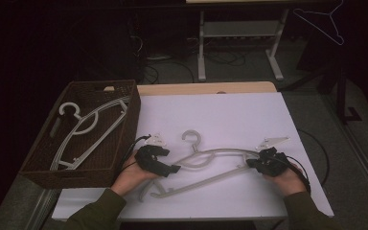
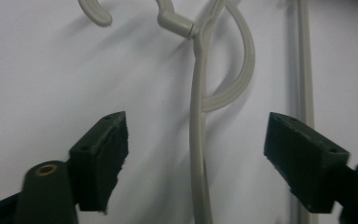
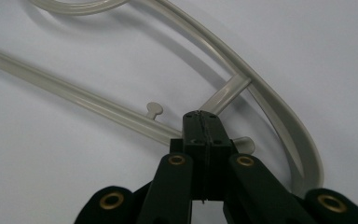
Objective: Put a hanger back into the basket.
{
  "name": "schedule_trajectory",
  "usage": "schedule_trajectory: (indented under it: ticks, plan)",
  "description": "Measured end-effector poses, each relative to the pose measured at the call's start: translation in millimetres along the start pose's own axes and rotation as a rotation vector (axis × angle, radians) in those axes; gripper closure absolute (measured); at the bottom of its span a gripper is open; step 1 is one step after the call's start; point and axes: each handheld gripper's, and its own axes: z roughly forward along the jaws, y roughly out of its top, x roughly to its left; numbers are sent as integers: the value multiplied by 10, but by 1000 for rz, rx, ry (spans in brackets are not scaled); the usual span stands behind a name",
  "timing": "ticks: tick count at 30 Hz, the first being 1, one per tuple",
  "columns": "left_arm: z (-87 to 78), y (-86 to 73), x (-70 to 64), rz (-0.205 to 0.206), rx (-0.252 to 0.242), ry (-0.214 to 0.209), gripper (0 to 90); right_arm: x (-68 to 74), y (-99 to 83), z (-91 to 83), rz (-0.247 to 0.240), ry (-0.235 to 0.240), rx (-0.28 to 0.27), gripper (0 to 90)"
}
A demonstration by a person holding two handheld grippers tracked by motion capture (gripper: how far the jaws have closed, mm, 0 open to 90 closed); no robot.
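A pale grey plastic clothes hanger point(image 1: 206, 163) is lying flat on the white surface point(image 1: 220, 120), hook pointing away from the person, roughly mid-surface near the front edge. The left gripper point(image 1: 172, 168) is sitting over the hanger's left shoulder, its fingers point(image 2: 100, 158) spread wide, with the hanger's arm point(image 2: 198, 154) running between them, untouched by either pad. The right gripper point(image 1: 250, 164) is resting at the hanger's right end; in the right gripper view its fingers point(image 3: 204, 140) are pressed together, tips right at the short strut where bar meets arm, but I cannot tell whether any plastic is pinched. A dark brown woven basket point(image 1: 48, 158) is standing at the surface's left side, holding more pale hangers point(image 1: 88, 127). A wire hanger point(image 1: 323, 24) is hanging in the dark background, top right.
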Motion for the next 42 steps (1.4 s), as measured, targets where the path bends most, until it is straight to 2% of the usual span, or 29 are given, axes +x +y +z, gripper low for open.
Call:
schedule_trajectory:
  ticks: [2, 5, 9, 11, 12, 21, 27, 32, 35, 42]
  plan:
    - [52, 3, -15, -14, 4, -1, 267, -1, -2, 0, 1, 1, 1, 900]
    - [136, 23, -23, 18, 53, -4, 325, -4, -6, 1, 4, 4, 4, 900]
    - [219, 55, -35, 40, 82, -6, 426, -8, -10, 0, 4, 6, 3, 900]
    - [242, 62, -43, 32, 77, -6, 460, -11, -13, -1, 4, 8, 4, 900]
    - [244, 69, -38, 49, 88, -1, 483, -11, -15, 1, 8, 11, 1, 900]
    - [270, 88, -48, 55, 88, 3, 688, -11, -22, 0, 13, 15, 2, 900]
    - [282, 93, -69, 69, 97, 6, 780, -10, -21, -2, 12, 15, 2, 900]
    - [280, 100, -74, 66, 100, 12, 804, -13, -23, -2, 13, 17, 0, 900]
    - [272, 107, -77, 79, 108, 21, 808, -19, -23, -3, 9, 17, -2, 900]
    - [255, 107, -70, 58, 96, 12, 814, -35, -24, -20, 14, 31, -16, 889]
